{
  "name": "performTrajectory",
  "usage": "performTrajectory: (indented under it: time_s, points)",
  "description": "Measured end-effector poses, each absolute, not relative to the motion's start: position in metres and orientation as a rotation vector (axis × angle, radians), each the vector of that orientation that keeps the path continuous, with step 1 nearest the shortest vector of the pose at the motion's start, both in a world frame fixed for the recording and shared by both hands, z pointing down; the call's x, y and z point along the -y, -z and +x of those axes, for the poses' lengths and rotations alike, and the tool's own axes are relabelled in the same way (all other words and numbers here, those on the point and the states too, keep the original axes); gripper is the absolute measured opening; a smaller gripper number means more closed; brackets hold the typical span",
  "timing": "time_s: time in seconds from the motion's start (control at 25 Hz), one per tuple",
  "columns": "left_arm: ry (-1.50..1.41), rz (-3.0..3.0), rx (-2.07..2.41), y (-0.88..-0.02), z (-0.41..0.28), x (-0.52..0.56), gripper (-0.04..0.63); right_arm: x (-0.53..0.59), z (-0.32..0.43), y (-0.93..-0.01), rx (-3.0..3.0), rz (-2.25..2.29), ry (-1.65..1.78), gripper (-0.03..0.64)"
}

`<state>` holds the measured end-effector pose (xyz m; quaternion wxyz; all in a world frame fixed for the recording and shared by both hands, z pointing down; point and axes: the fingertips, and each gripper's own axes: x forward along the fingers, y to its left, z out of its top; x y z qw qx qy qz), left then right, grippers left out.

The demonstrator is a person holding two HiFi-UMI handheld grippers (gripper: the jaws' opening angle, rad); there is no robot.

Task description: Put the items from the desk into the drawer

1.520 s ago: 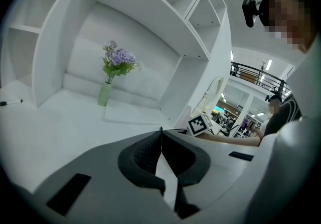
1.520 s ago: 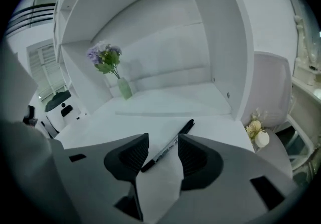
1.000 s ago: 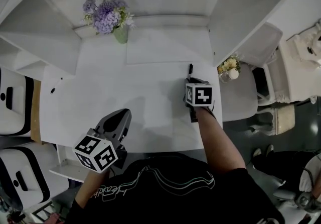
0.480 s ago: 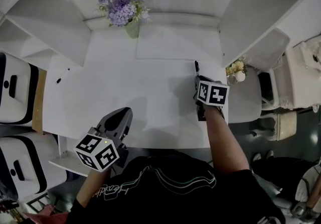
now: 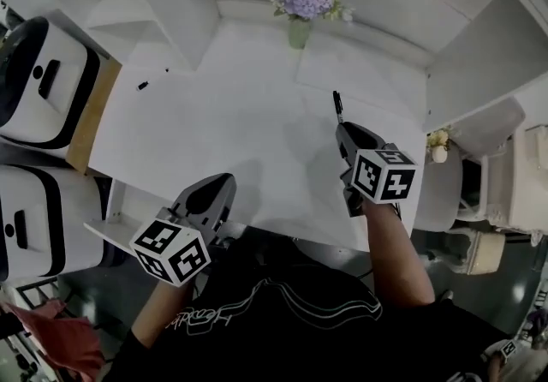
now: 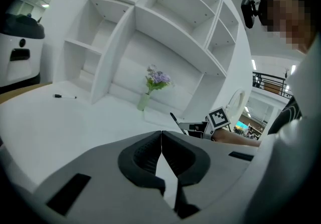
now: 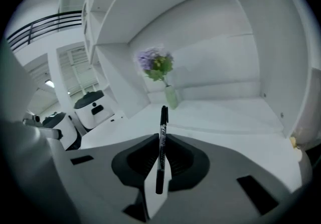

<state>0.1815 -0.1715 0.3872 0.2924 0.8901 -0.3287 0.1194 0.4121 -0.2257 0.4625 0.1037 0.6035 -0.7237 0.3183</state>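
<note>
My right gripper point(image 5: 346, 134) hangs over the right part of the white desk point(image 5: 214, 123), shut on a black marker pen point(image 5: 337, 104) whose capped end pokes out past the jaws toward the back. In the right gripper view the pen point(image 7: 161, 140) stands upright between the closed pads of the right gripper point(image 7: 160, 142). My left gripper point(image 5: 208, 196) is at the desk's front edge, shut and holding nothing; the left gripper point(image 6: 161, 135) shows its pads pressed together. A second small black pen point(image 5: 143, 85) lies at the desk's far left, and this pen point(image 6: 65, 96) also shows in the left gripper view.
A vase of purple flowers point(image 5: 301, 3) stands at the back of the desk under white shelving point(image 6: 165, 17). A white ledge, perhaps an open drawer point(image 5: 111, 230), juts out below the front left. White and black machines point(image 5: 38, 89) stand at the left, a small yellow-flower pot point(image 5: 439, 145) at the right.
The head view has swung left and tilted. Both grippers keep much the same places over the desk, the right one still shut on the pen.
</note>
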Motion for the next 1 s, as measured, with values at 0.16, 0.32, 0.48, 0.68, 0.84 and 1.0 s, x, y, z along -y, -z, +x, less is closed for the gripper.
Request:
performTrajectory:
  time_s: [0.16, 0.32, 0.48, 0.68, 0.84, 1.0]
  points:
    - [-0.28, 2.319, 0.963, -0.386, 0.122, 0.169, 0.021, 0.239, 0.32, -0.434, 2.273, 1.599, -0.836, 0.066]
    - [-0.235, 2.282, 1.057, -0.379, 0.058, 0.164, 0.021, 0.242, 0.223, -0.412, 2.391, 1.43, -0.78, 0.066]
    - [-0.194, 2.232, 1.147, -0.373, -0.016, 0.155, 0.021, 0.235, 0.127, -0.397, 2.473, 1.265, -0.728, 0.066]
    - [-0.159, 2.152, 1.269, -0.378, -0.109, 0.136, 0.021, 0.22, 0.019, -0.401, 2.527, 1.071, -0.739, 0.066]
    - [-0.117, 2.057, 1.369, -0.392, -0.183, 0.119, 0.021, 0.201, -0.066, -0.424, 2.533, 0.899, -0.75, 0.066]
    - [-0.078, 1.973, 1.448, -0.405, -0.245, 0.095, 0.021, 0.176, -0.139, -0.456, 2.51, 0.743, -0.77, 0.066]
